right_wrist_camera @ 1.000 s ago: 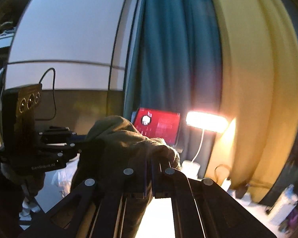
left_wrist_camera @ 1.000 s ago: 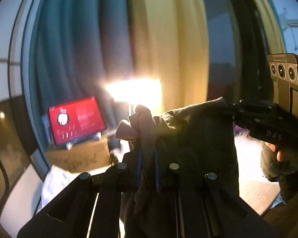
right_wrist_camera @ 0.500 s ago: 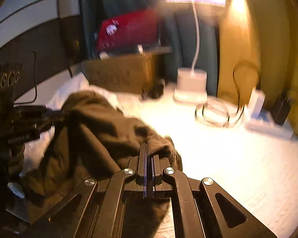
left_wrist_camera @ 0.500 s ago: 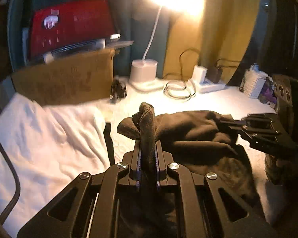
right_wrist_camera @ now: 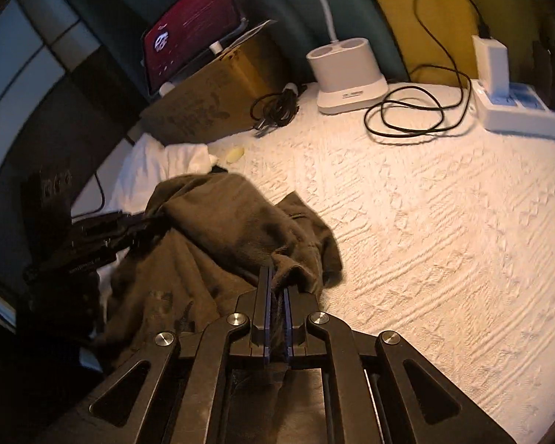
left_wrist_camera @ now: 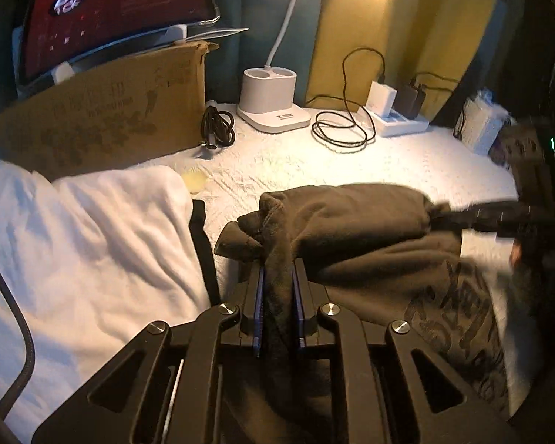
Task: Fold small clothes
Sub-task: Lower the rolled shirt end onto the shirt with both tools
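The dark brown garment lies in a soft heap on the white bumpy cloth that covers the table. It looks thick and fuzzy. It is bunched up on top, and a flat part spreads out lower down. That flat part has dark letters printed on it, too blurry to read.

The left gripper has a fold of the garment between its two fingers. Its jaws are opening a little, but the pads still press on the fabric. The fold pokes up past the tips.

The right gripper has another edge of the same garment between its fingers. Its jaws are opening a little too, and the fabric sits snug between them.

A puffy white cloth lies just beside the garment. Behind it stands a cardboard box with a red screen on top. Farther back are a white lamp base and a looped black cable.
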{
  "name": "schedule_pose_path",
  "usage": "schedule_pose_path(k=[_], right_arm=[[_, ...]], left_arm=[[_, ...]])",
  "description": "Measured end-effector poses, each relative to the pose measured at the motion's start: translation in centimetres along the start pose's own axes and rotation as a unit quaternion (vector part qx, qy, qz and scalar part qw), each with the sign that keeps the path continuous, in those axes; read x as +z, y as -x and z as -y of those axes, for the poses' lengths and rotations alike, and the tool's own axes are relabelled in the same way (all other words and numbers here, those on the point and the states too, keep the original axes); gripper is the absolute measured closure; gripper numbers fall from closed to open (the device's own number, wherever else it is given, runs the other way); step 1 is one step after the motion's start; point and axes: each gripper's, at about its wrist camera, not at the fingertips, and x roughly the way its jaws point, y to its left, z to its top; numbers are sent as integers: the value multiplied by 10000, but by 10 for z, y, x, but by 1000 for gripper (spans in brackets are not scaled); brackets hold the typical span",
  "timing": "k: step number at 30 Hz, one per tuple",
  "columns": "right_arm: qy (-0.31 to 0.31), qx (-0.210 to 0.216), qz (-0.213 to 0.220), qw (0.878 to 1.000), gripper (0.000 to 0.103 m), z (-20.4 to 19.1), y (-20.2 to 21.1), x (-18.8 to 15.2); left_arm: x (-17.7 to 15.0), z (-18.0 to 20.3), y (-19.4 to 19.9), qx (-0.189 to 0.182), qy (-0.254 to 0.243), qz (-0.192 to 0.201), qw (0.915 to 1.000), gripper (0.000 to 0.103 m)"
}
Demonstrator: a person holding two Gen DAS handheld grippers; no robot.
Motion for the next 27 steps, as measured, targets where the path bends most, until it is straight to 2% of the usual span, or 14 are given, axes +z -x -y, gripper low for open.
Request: schedule_pose_path(k=[4, 5, 6, 8, 12, 14, 16, 17, 19, 21, 22, 24, 25, 27], right_arm=[[-163, -7, 202, 9997, 87, 10, 15, 7], [-180, -26, 245, 9995, 78, 11, 20, 8], [-204, -116, 325, 9992, 53, 13, 25, 10], [-342, -212, 477, 9981, 19, 20, 34, 13], [-401, -254, 645, 9968, 19, 26, 38, 16], [-427, -101, 513, 9977, 20, 24, 27, 16], [-408, 4, 335, 9986, 25, 20, 14, 14], [-380, 119, 218, 9990, 33, 15, 4, 13], [-355, 239, 97, 9990, 39, 9, -8, 12], [-374, 352, -5, 9987, 60, 5, -20, 12], [-453, 444, -59, 9980, 62, 5, -27, 13], [-550, 560, -133, 9968, 80, 6, -36, 14], [-586, 506, -65, 9970, 83, 6, -35, 17], [-449, 98, 311, 9985, 88, -1, -20, 25]], left_arm=[[-10, 2, 0, 197, -72, -39, 9998, 90], [-12, 1, 2, 253, -62, -39, 9997, 90], [-15, -1, 4, 270, -32, -29, 9996, 90], [-17, -7, 8, 282, 59, 3, 9996, 90], [-13, -10, 13, 225, 135, 148, 9995, 90], [-10, -8, 14, 237, 91, 173, 9995, 90], [-7, -7, 13, 252, 44, 172, 9995, 90], [-7, -7, 13, 256, 23, 159, 9995, 90], [-7, -9, 12, 248, 21, 133, 9996, 90], [-7, -11, 11, 237, 22, 110, 9997, 90], [-7, -11, 10, 240, 31, 107, 9996, 90], [-5, -11, 13, 196, 58, 170, 9996, 90], [-3, -10, 16, 161, 49, 258, 9995, 90], [4, -7, 22, 149, 9, 429, 9990, 90]])
